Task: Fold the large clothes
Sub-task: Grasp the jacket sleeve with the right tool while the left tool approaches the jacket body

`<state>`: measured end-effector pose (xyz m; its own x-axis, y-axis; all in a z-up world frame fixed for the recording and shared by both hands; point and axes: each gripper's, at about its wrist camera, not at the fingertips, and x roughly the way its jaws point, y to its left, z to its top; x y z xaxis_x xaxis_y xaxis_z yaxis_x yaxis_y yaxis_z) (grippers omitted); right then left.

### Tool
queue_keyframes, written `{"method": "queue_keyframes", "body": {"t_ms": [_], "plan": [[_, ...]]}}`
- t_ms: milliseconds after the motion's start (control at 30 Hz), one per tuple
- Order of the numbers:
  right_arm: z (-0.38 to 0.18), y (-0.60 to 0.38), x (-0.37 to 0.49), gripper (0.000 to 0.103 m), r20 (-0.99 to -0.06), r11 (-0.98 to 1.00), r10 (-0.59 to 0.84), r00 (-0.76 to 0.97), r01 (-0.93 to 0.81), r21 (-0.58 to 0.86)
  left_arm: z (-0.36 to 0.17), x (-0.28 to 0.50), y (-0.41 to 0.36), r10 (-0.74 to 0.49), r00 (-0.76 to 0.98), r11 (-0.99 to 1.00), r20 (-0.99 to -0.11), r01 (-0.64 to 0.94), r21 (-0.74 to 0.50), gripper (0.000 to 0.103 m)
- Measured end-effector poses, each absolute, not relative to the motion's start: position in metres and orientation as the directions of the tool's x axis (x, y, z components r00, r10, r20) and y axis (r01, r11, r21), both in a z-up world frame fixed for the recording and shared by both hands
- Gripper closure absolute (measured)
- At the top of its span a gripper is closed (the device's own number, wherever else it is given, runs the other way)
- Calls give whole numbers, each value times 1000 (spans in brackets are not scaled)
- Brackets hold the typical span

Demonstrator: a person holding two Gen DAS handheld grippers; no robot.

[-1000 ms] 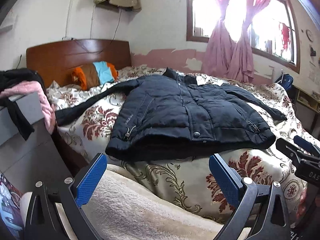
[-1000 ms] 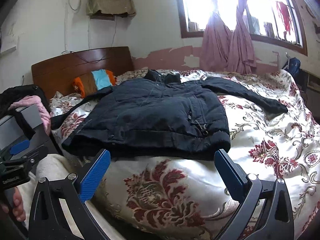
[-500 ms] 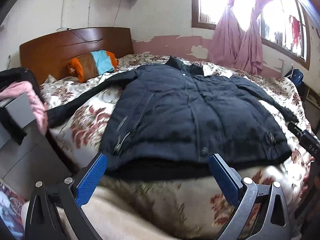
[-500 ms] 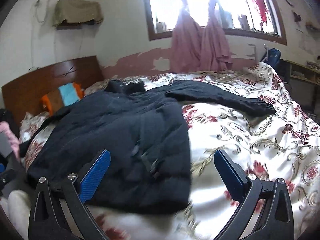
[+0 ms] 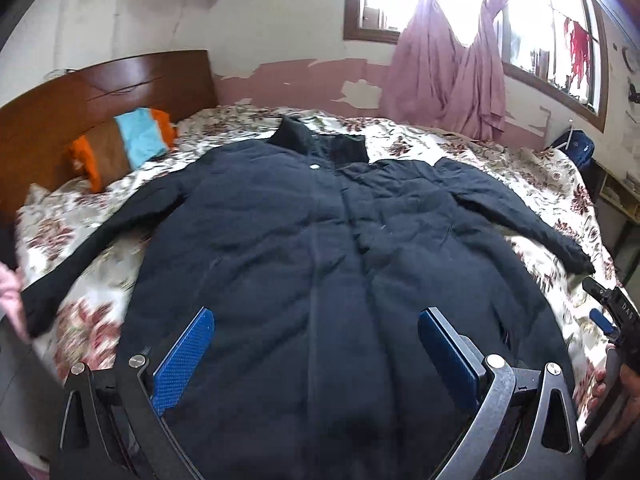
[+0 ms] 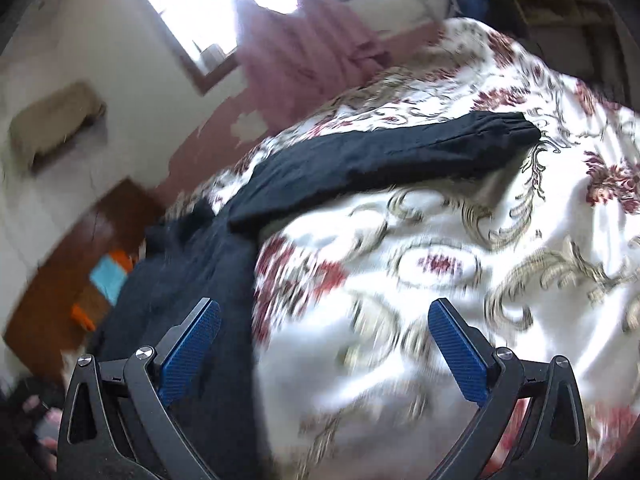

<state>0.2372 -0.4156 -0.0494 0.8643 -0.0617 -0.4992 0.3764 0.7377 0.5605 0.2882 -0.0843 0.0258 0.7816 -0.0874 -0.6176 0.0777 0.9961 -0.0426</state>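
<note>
Navy coat (image 5: 320, 264) lies spread on the bed (image 6: 440, 280); your left gripper (image 5: 316, 344) and right gripper (image 6: 324, 340) hover wide open, empty. Next, likely, grasp a sleeve (image 6: 384, 156).

Dark padded coat (image 5: 320, 248), flat, sleeves spread

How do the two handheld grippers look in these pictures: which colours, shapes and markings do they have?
The left gripper and the right gripper look alike: a black, Y-shaped frame with triangular cut-outs and silver round screw heads. Each finger carries a flat blue pad with a fine dotted texture. In the left wrist view, the other gripper's black body at the right edge bears white letters, only partly readable.
</note>
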Motion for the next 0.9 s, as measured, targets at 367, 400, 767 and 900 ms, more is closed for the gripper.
{"method": "queue_keyframes", "body": {"t_ms": [367, 400, 767, 900], "plan": [[-85, -511, 330, 1, -586, 579, -89, 806, 520, 628, -2, 420, -149, -199, 716, 978, -669, 188, -90, 0], [-90, -520, 338, 1, -583, 544, -76, 809, 524, 655, -7, 428, -153, -210, 706, 975, -676, 197, -97, 0], [-106, -563, 399, 6, -583, 362, -111, 805, 579, 731, -66, 489, -163, -308, 563, 951, -767, 186, -246, 0], [-107, -571, 405, 34, -593, 327, -135, 793, 601, 729, -58, 516, -149, -356, 635, 925, -685, 138, -353, 0]]}}
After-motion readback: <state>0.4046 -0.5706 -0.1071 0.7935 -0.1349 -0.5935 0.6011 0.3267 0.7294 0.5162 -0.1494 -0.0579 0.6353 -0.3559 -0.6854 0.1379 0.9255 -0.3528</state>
